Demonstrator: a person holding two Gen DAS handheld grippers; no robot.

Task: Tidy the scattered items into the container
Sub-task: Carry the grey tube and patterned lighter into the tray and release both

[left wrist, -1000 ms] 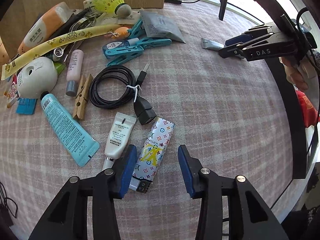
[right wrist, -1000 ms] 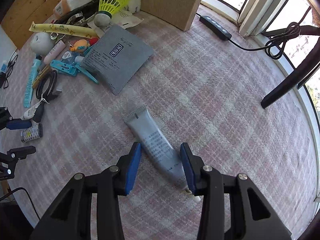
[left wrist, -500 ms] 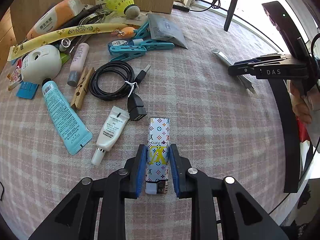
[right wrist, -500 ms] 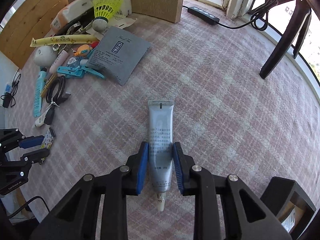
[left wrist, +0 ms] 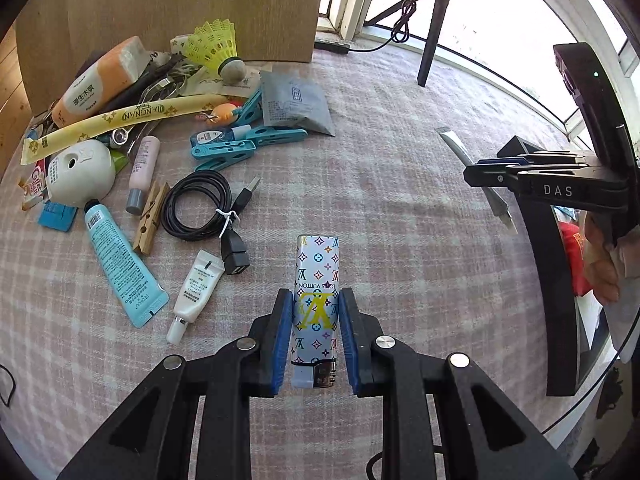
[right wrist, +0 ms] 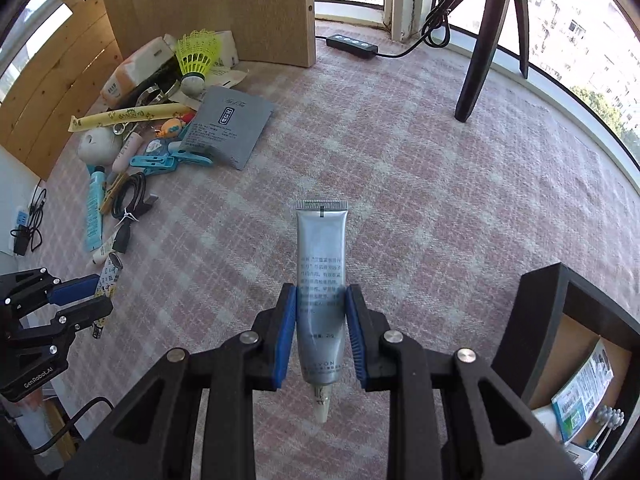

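Silver tube [right wrist: 321, 280] is squeezed tight in the right hand-held gripper [right wrist: 321, 330], and the left hand-held gripper [left wrist: 313, 338] squeezes a patterned lighter [left wrist: 316, 304].

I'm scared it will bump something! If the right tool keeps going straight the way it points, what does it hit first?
Probably just the pink checked cloth. The right tool, shut on the silver tube, points steeply down at a bare patch. The tube's flat end would likely touch first, though depth is hard to judge.
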